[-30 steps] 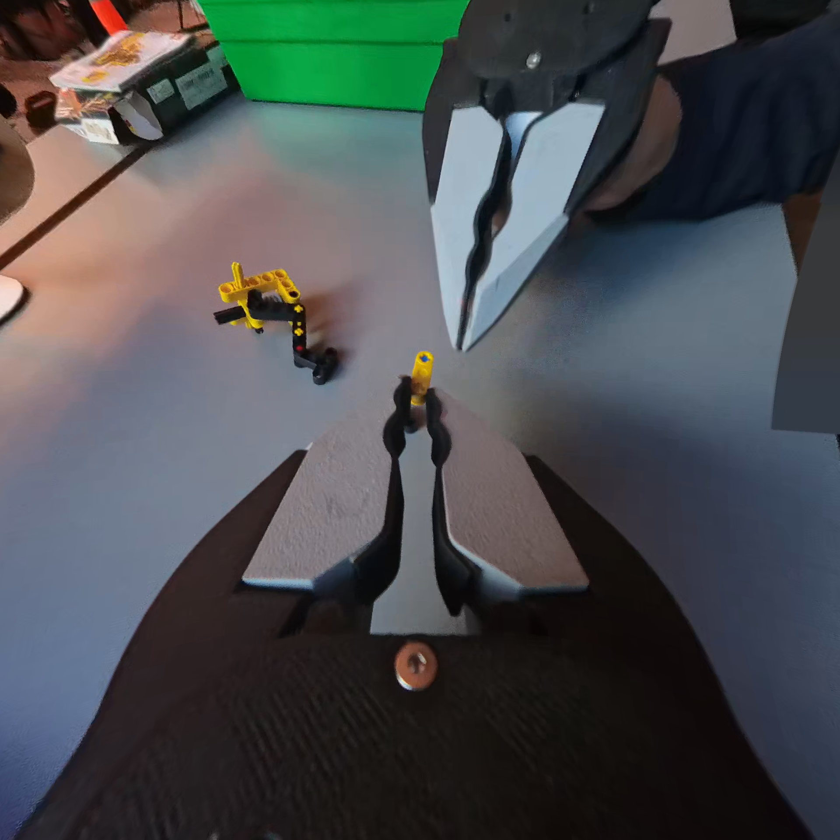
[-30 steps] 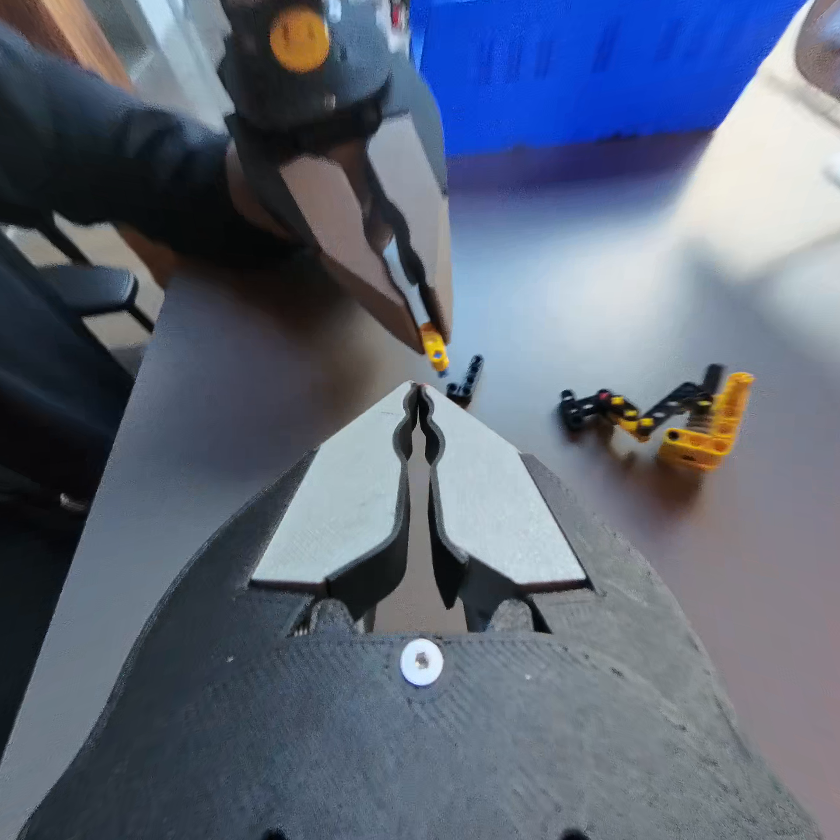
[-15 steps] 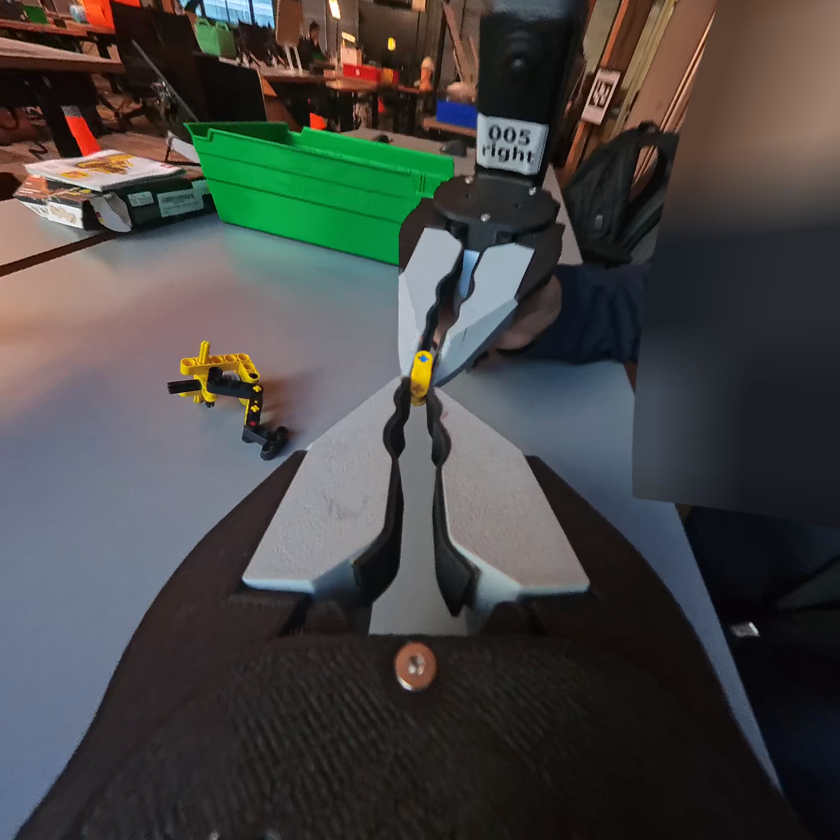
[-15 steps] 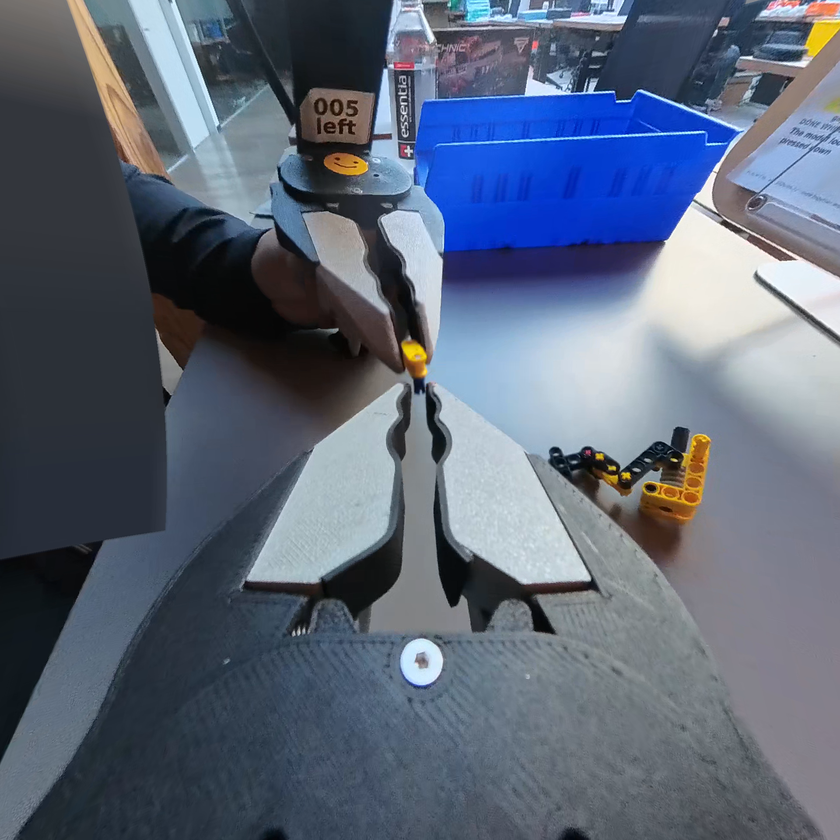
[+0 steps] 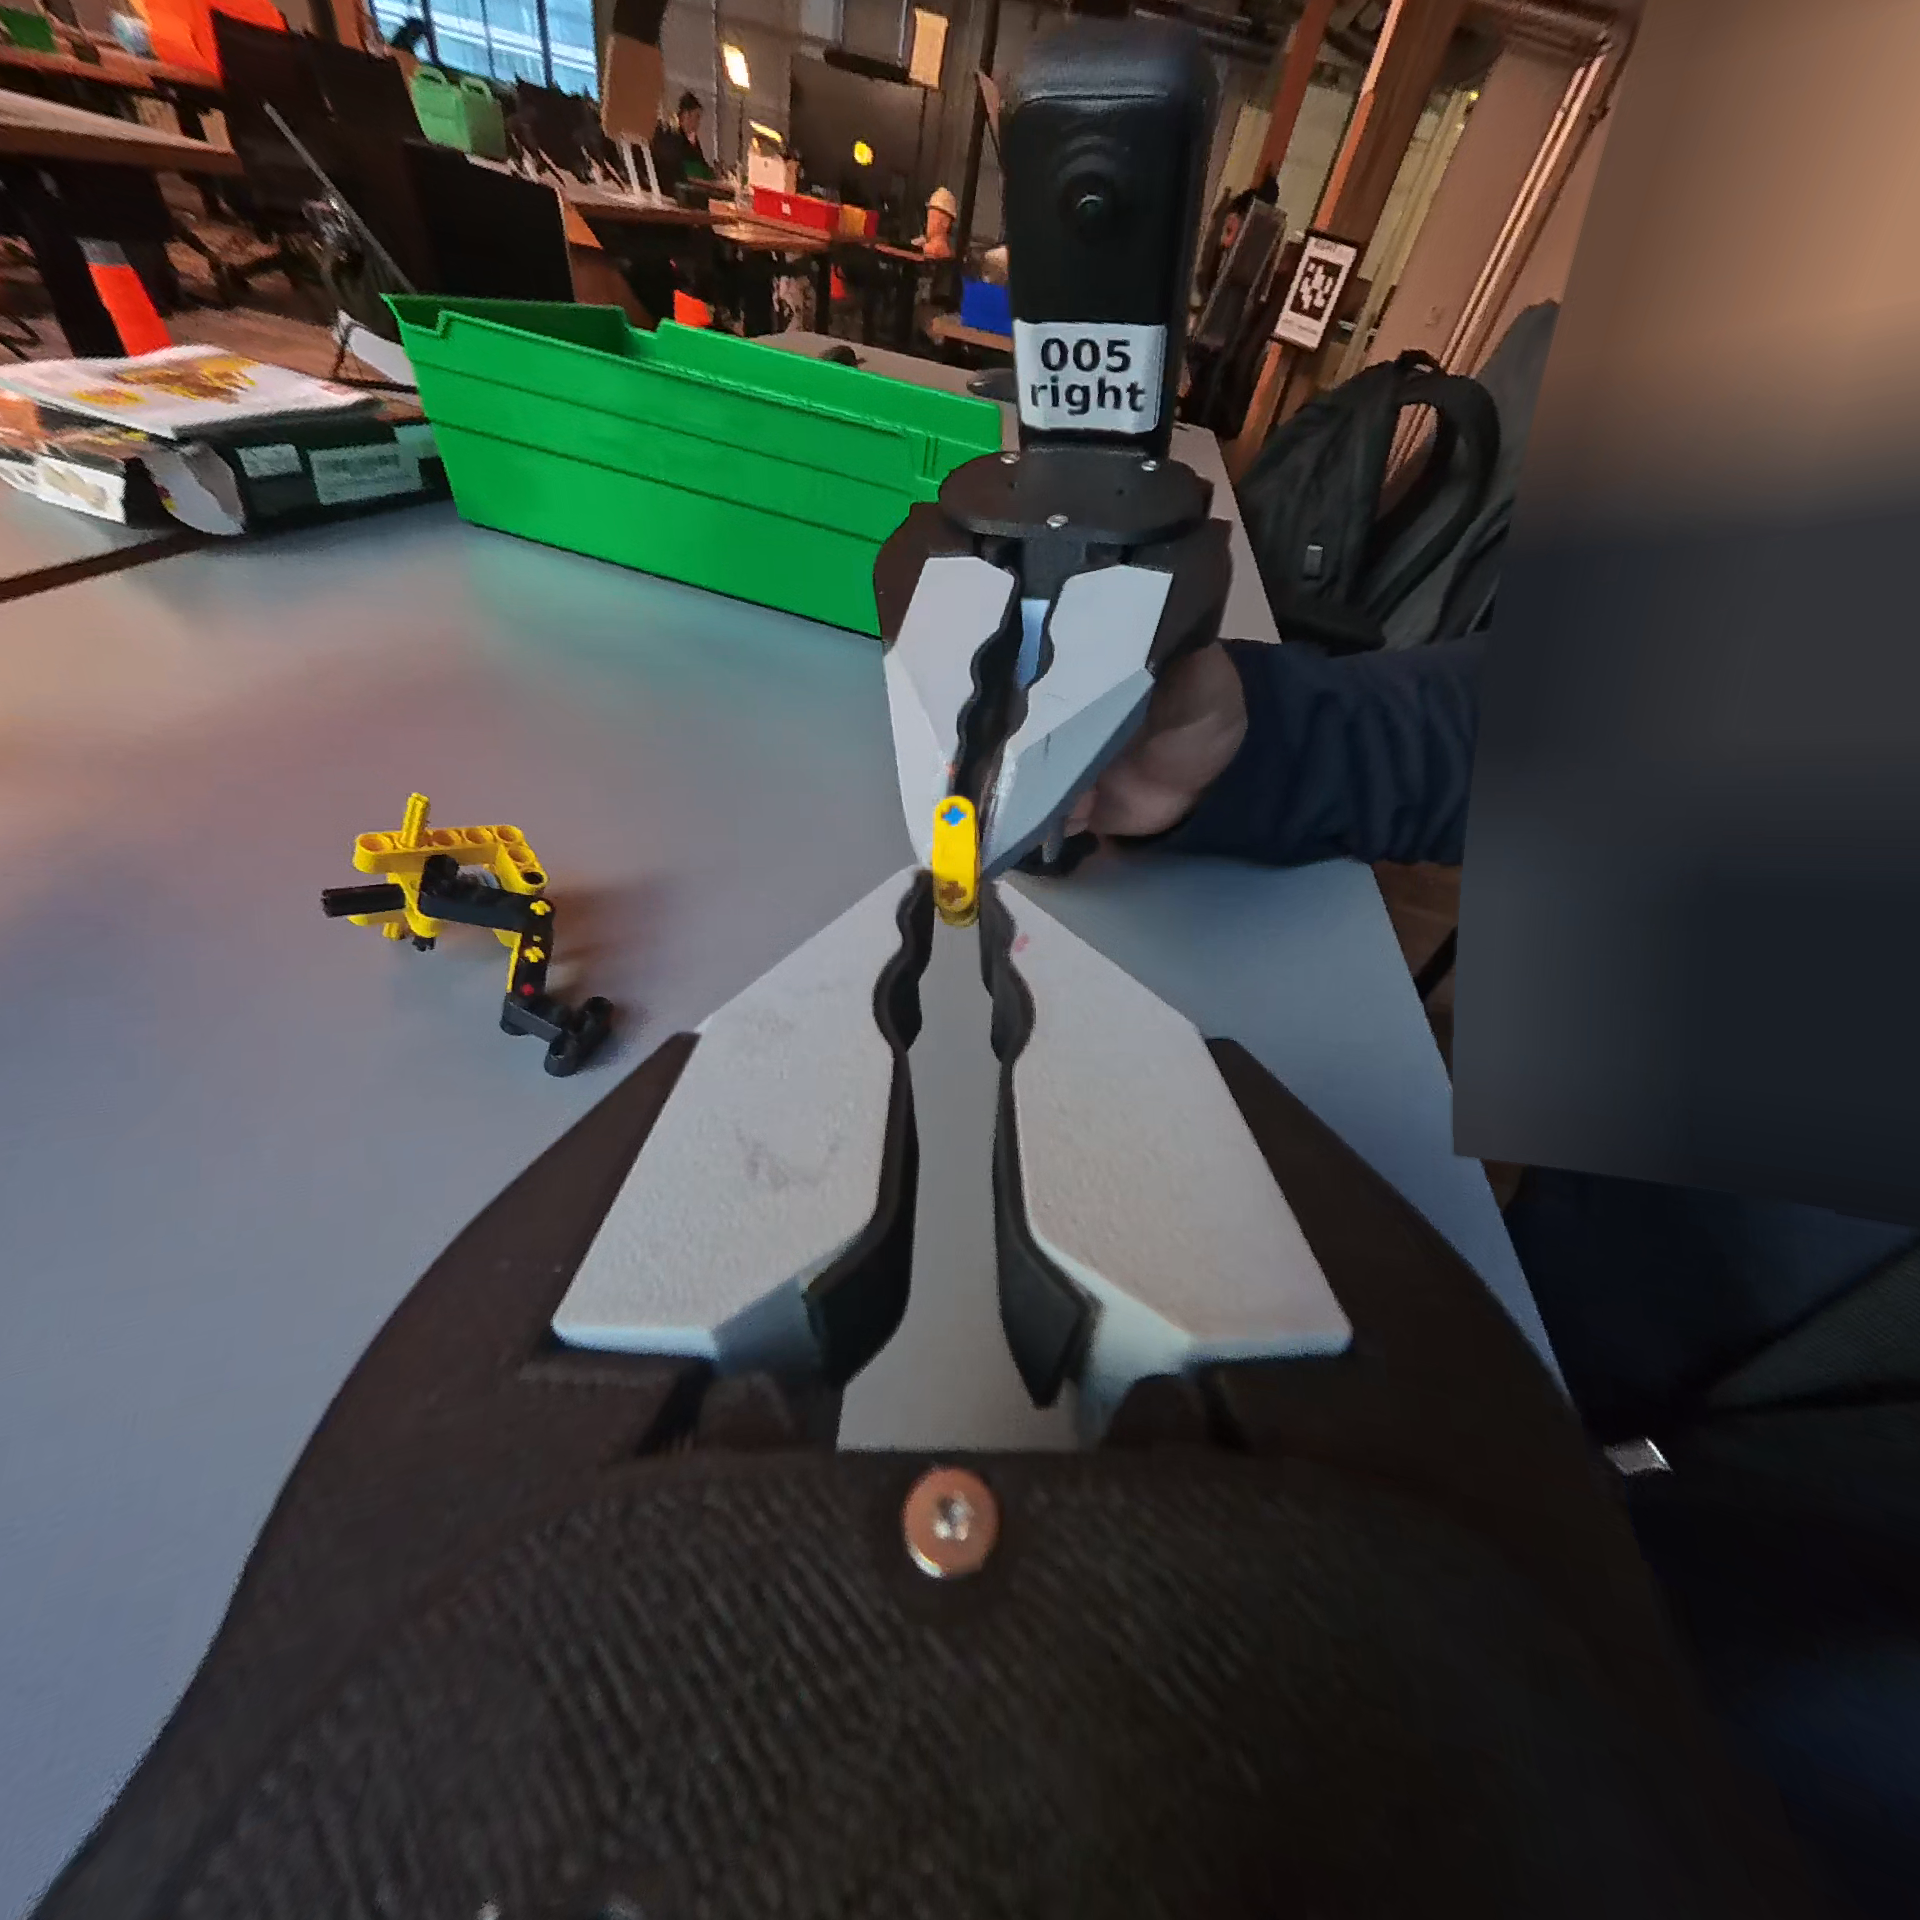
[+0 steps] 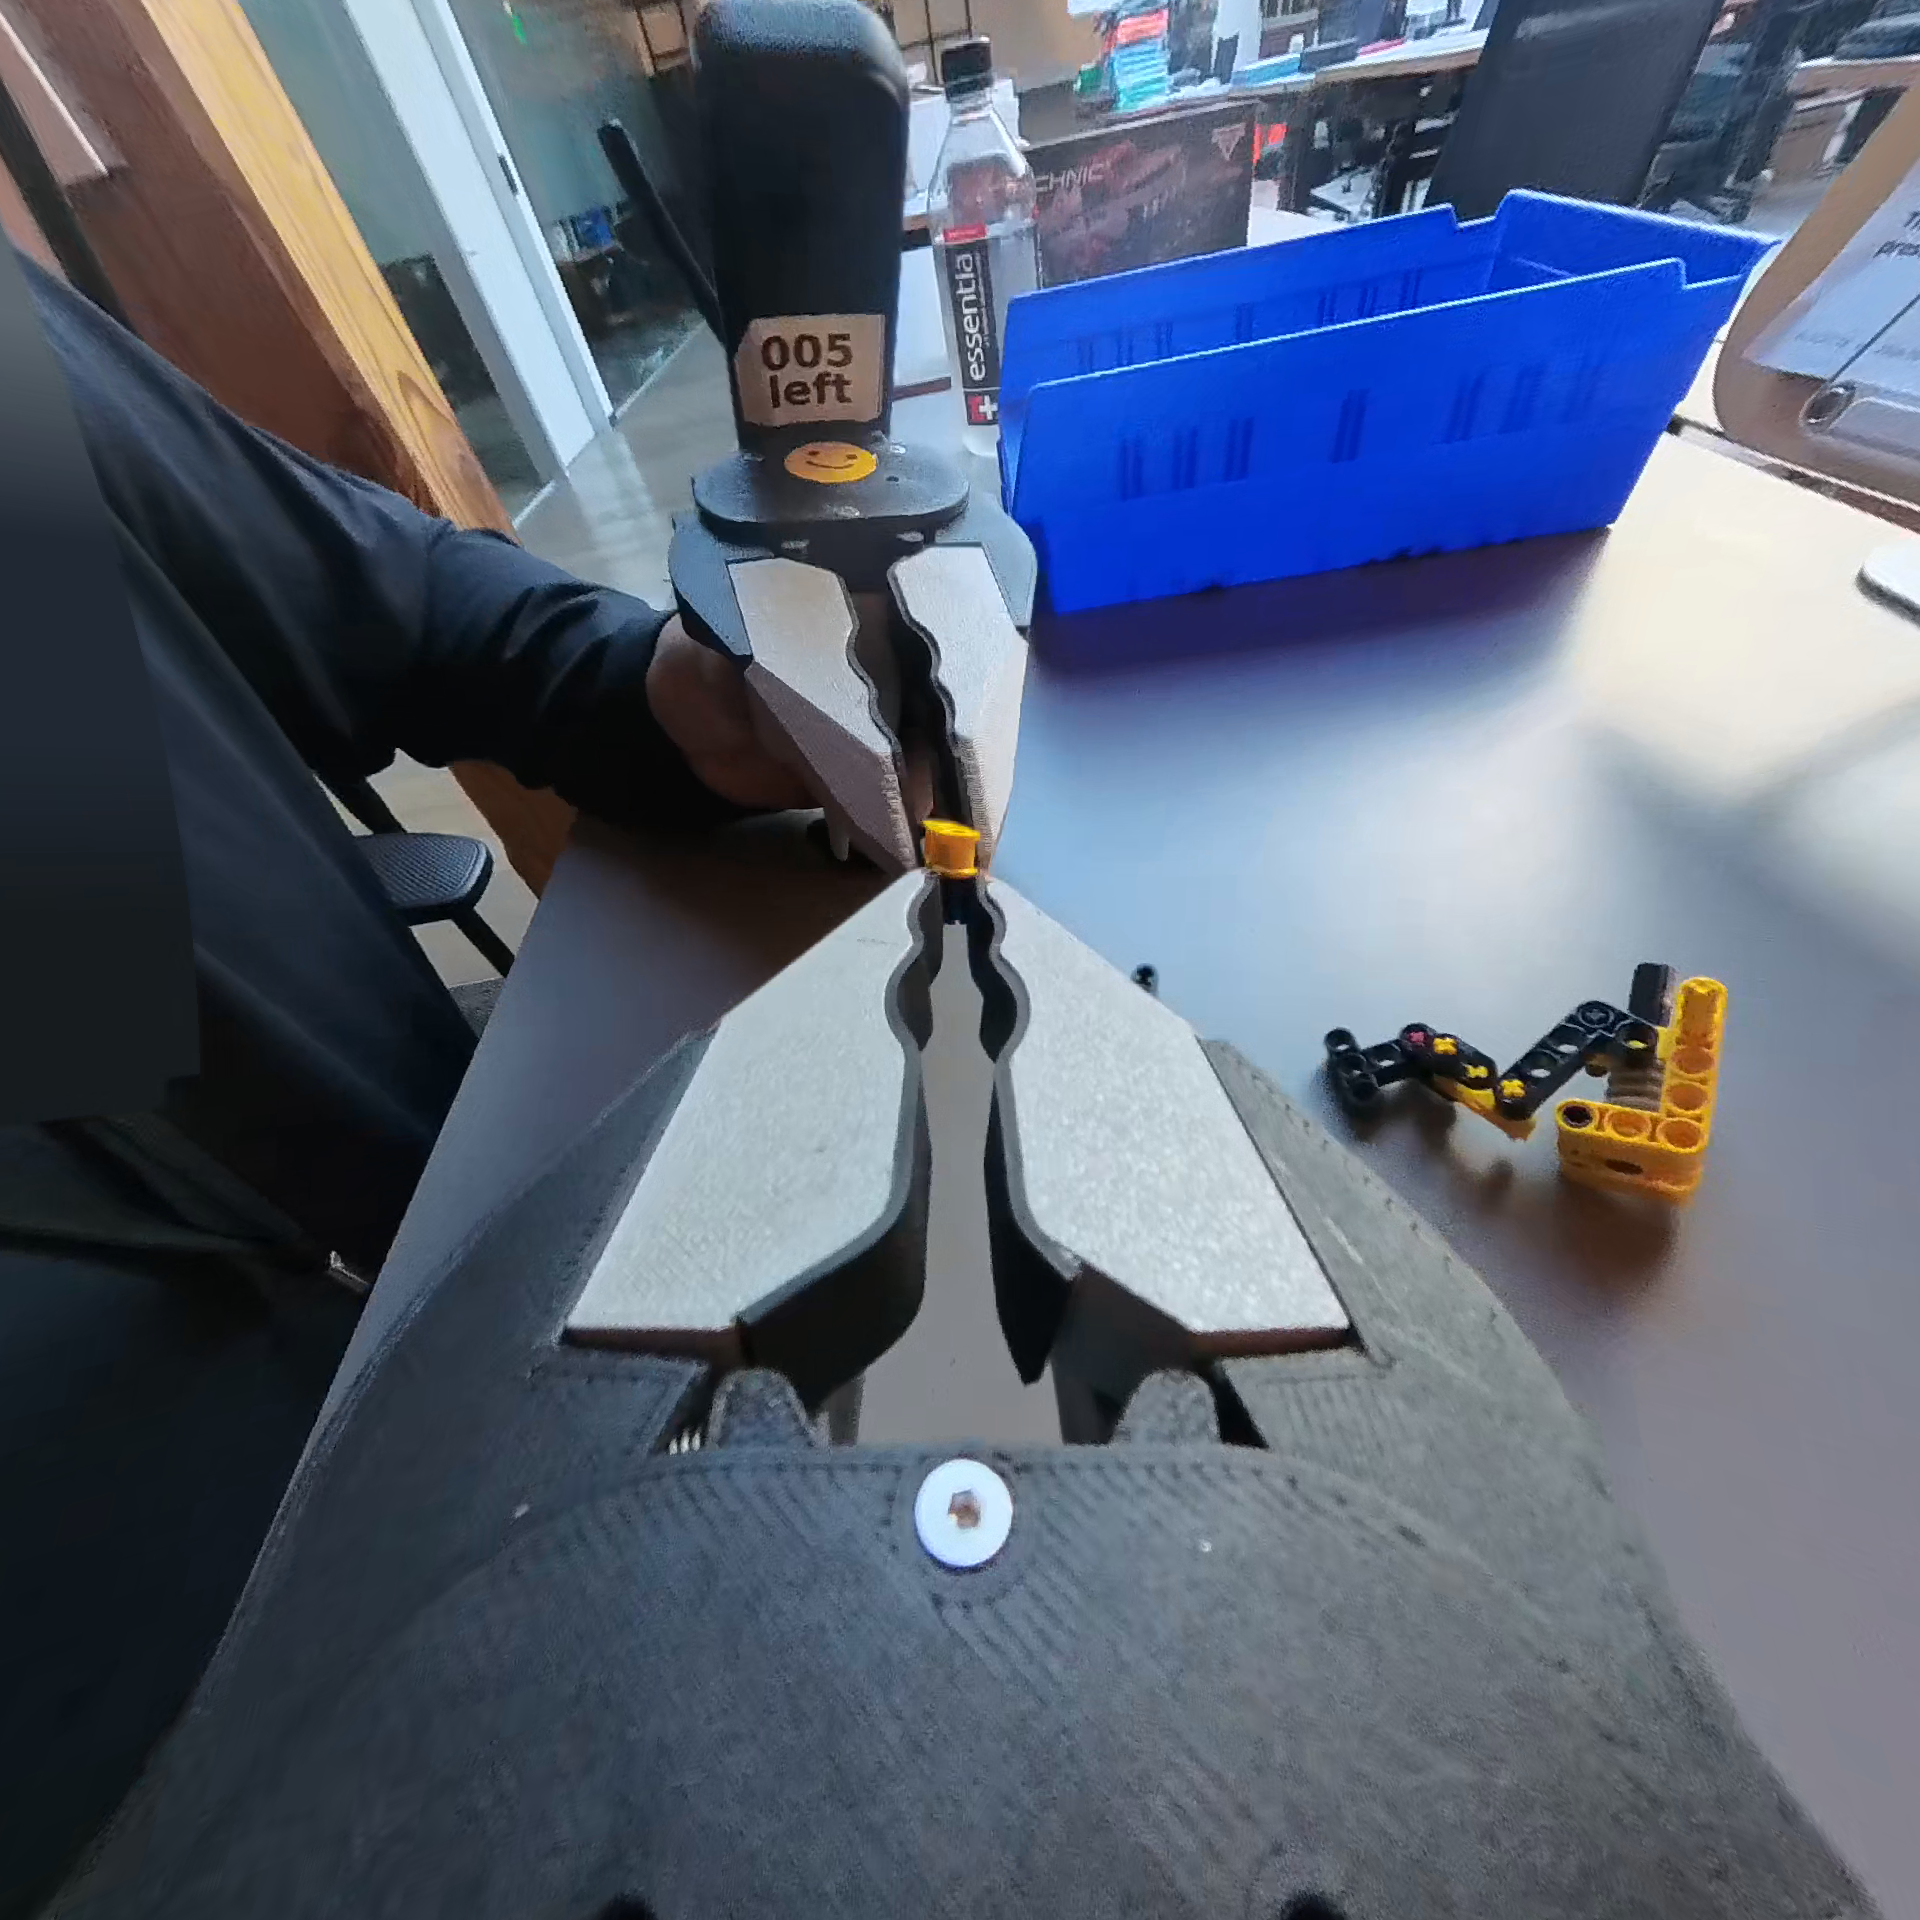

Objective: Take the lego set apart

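The left claw is clenched on the lower end of a small yellow piece, and it holds this piece upright above the desk, near the edge where the person sits. A blue pin sits in the upper hole of the piece.

The right claw comes from the opposite side, tip against tip. Its tips close around the dark blue pin end under the yellow piece, but a narrow gap remains between them lower down. So I judge it is grasping the pin, though I cannot tell how firmly.

The two claws face each other in one line, probably because a straight pull is the easiest way to draw a pin out of its hole. One claw keeps the piece fixed and the other can take the pin away.

The rest of the lego set lies on the desk, well apart from both claws. It is a chain of black and yellow beams joined to a yellow angle piece, and it is not taken apart yet. One tiny black part lies just beside the right claw.

A green bin and a blue bin stand at the far side of the desk, perhaps for the loose parts.
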`<state>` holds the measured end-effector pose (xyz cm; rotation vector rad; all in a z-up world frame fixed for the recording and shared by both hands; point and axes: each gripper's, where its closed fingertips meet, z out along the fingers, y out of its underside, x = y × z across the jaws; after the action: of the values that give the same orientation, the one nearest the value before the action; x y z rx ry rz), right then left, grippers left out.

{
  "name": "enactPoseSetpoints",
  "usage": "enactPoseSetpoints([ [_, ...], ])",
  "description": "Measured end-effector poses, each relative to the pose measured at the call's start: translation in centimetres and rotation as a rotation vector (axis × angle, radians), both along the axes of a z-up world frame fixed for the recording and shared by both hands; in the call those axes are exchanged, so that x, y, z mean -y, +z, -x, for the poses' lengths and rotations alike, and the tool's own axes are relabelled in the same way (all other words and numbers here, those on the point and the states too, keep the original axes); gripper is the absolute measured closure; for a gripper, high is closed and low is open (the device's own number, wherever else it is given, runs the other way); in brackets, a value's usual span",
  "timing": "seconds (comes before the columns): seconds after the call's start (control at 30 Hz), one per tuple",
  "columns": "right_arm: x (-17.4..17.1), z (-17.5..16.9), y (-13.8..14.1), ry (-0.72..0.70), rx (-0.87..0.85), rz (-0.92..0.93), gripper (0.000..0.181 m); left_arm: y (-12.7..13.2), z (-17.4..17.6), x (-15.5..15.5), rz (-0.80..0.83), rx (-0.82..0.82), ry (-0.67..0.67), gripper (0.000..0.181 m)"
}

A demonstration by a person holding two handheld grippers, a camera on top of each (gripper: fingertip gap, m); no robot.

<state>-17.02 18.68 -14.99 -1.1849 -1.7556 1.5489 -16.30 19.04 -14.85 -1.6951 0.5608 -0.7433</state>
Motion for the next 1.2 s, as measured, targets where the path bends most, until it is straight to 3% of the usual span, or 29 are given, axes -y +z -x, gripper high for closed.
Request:
enactPoseSetpoints([
  [0.13,0.3,0.2,-0.1,-0.019,-0.012,-0.085,0.180,0.3,-0.2,0.2,0.016,0.028,-0.016,0.172],
  [0.23,0.6,0.2,-1.3,-0.011,0.039,-0.204,0.180,-0.8,-0.1,0.5,0.048,-0.037,-0.036,0.172],
  [0.37,0.6,0.4,-4.4,0.019,0.178,-0.346,0.180,-3.3,0.5,0.8,0.019,-0.379,0.009,0.176],
  [0.47,1.2,0.4,-7.0,0.053,0.265,-0.357,0.179,-6.2,0.7,1.4,0.115,-0.508,-0.022,0.176],
  [0.57,1.5,1.3,-8.0,0.075,0.292,-0.432,0.179,-6.9,1.5,1.7,0.101,-0.589,-0.003,0.177],
  [0.67,1.8,2.7,-8.8,0.125,0.324,-0.476,0.178,-7.9,3.1,2.0,0.045,-0.770,0.065,0.176],
  [0.93,2.1,4.9,-8.8,0.122,0.321,-0.543,0.181,-7.3,5.1,2.7,0.097,-0.670,0.105,0.177],
  [0.97,2.0,5.2,-8.8,0.109,0.318,-0.565,0.181,-6.1,5.0,2.4,0.034,-0.614,0.127,0.176],
  [1.0,2.1,5.5,-8.8,0.105,0.314,-0.576,0.181,-2.0,3.2,2.9,-0.116,-0.389,0.084,0.179],
  [1.03,2.4,5.8,-8.8,0.116,0.306,-0.594,0.181,-1.1,2.7,3.0,-0.097,-0.349,0.080,0.178],
  [1.1,2.8,6.2,-8.7,0.114,0.299,-0.540,0.181,-4.0,5.2,1.6,-0.049,-0.547,0.199,0.176],
  [1.2,1.6,5.9,-7.8,0.053,0.267,-0.499,0.181,-3.6,8.2,1.6,0.005,-0.422,0.225,0.176],
])
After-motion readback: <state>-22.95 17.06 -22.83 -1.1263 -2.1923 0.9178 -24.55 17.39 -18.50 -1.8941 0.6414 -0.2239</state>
